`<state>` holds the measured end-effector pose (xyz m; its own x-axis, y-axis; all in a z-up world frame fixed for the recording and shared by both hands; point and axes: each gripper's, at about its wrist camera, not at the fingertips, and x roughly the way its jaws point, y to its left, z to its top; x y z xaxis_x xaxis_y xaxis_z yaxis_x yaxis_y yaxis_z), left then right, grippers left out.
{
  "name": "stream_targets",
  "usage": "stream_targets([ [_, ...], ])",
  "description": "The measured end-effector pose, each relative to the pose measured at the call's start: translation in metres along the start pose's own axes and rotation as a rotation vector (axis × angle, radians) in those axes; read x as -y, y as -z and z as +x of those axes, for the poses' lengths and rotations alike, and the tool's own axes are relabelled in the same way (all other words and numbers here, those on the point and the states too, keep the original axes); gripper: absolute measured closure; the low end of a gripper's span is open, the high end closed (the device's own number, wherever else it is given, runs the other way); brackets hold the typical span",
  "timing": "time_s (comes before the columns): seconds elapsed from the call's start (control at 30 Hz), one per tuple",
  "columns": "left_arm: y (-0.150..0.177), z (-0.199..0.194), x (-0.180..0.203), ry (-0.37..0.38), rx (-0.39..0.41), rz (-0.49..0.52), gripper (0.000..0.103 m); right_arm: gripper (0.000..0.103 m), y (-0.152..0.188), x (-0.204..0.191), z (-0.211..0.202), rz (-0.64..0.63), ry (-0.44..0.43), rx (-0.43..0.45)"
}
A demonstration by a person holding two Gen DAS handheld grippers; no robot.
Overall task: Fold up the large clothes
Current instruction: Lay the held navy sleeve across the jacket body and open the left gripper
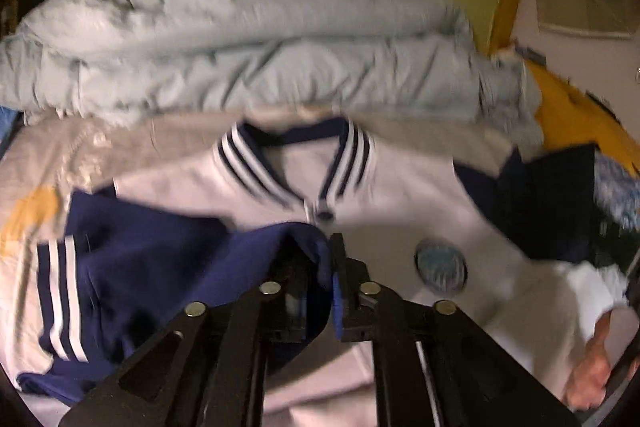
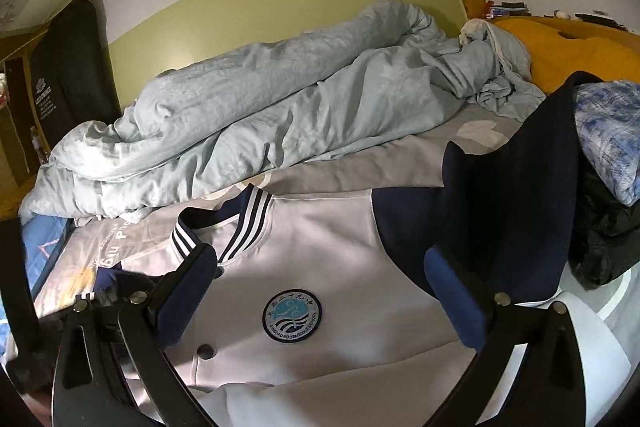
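A white varsity jacket (image 2: pixel 320 247) with navy sleeves, a striped collar and a round blue badge (image 2: pixel 292 315) lies face up on the bed. It also shows in the left wrist view (image 1: pixel 400 187). My left gripper (image 1: pixel 330 251) is shut on the jacket's navy left sleeve (image 1: pixel 168 259) and holds it over the jacket's chest. My right gripper (image 2: pixel 324 291) is open and empty, its fingers either side of the badge, just above the jacket. The other navy sleeve (image 2: pixel 500 211) lies beside the right finger.
A crumpled pale blue duvet (image 2: pixel 260 107) is heaped along the far side of the bed by the green wall. An orange blanket (image 2: pixel 560 47) and a blue patterned cloth on a dark pile (image 2: pixel 608 131) lie at the right. A hand (image 1: pixel 596 363) shows at the lower right.
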<state>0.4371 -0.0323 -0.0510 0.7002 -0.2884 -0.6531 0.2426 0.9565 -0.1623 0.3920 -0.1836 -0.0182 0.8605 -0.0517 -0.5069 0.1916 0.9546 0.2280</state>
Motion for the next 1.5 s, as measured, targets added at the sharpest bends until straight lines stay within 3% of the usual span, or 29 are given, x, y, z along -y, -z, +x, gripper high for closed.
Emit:
stream_targets([
  [0.03,0.005,-0.004,-0.001,-0.006,-0.011,-0.003,0.076,0.000,0.000,-0.001,0.000,-0.002,0.001,-0.003],
  [0.07,0.009,-0.012,-0.002,-0.002,-0.005,-0.003,0.059,0.000,0.001,-0.001,0.001,-0.003,0.004,-0.004],
  [0.1,0.014,-0.029,-0.006,0.004,0.033,0.001,0.034,0.000,0.001,-0.001,0.000,-0.004,0.006,-0.003],
  [0.17,0.020,-0.062,-0.014,-0.041,0.137,0.006,0.013,0.000,0.000,-0.002,-0.002,-0.004,0.008,0.001],
  [0.27,0.017,-0.093,-0.037,-0.098,0.204,-0.027,0.013,0.000,-0.002,-0.006,-0.008,-0.013,0.010,0.025],
  [0.37,0.010,-0.101,-0.084,-0.234,0.194,-0.134,0.013,0.000,-0.001,-0.012,-0.010,-0.036,0.012,0.036],
  [0.43,0.013,-0.088,-0.125,-0.313,0.108,-0.218,0.013,0.000,0.001,-0.018,-0.010,-0.061,0.018,0.035],
  [0.5,0.024,-0.067,-0.164,-0.318,-0.004,-0.318,0.013,0.000,0.002,-0.023,-0.010,-0.077,0.018,0.033],
  [0.57,0.034,-0.049,-0.188,-0.301,-0.071,-0.391,0.018,0.000,0.003,-0.028,-0.010,-0.091,0.012,0.031],
  [0.63,0.043,-0.033,-0.200,-0.209,-0.124,-0.440,0.040,0.000,0.005,-0.032,-0.011,-0.108,0.013,0.032],
  [0.67,0.047,-0.031,-0.201,-0.170,-0.134,-0.451,0.063,0.000,0.005,-0.033,-0.011,-0.116,0.016,0.034],
  [0.7,0.047,-0.032,-0.199,-0.145,-0.119,-0.447,0.078,0.000,0.005,-0.034,-0.011,-0.121,0.018,0.034],
  [0.77,0.044,-0.042,-0.190,-0.153,-0.056,-0.396,0.091,0.000,0.006,-0.035,-0.012,-0.125,0.016,0.035],
  [0.87,0.033,-0.069,-0.171,-0.130,0.083,-0.323,0.096,0.000,0.005,-0.035,-0.013,-0.120,0.006,0.038],
  [0.93,0.026,-0.085,-0.158,-0.070,0.167,-0.277,0.097,0.000,0.005,-0.035,-0.015,-0.116,-0.011,0.038],
  [1.1,0.020,-0.101,-0.110,0.118,0.252,-0.162,0.097,0.000,0.001,-0.035,-0.025,-0.079,-0.106,0.046],
  [1.2,0.023,-0.088,-0.066,0.198,0.211,-0.096,0.097,0.002,-0.001,-0.033,-0.028,-0.033,-0.213,0.028],
  [1.27,0.031,-0.074,-0.045,0.307,0.147,-0.105,0.097,0.008,0.000,-0.033,-0.027,0.000,-0.289,0.011],
  [1.43,0.039,-0.054,-0.012,0.283,0.075,-0.011,0.097,0.021,0.008,-0.044,-0.012,0.008,-0.455,-0.096],
  [1.5,0.041,-0.050,-0.007,0.285,0.058,-0.008,0.097,0.032,0.017,-0.052,0.004,0.023,-0.492,-0.158],
])
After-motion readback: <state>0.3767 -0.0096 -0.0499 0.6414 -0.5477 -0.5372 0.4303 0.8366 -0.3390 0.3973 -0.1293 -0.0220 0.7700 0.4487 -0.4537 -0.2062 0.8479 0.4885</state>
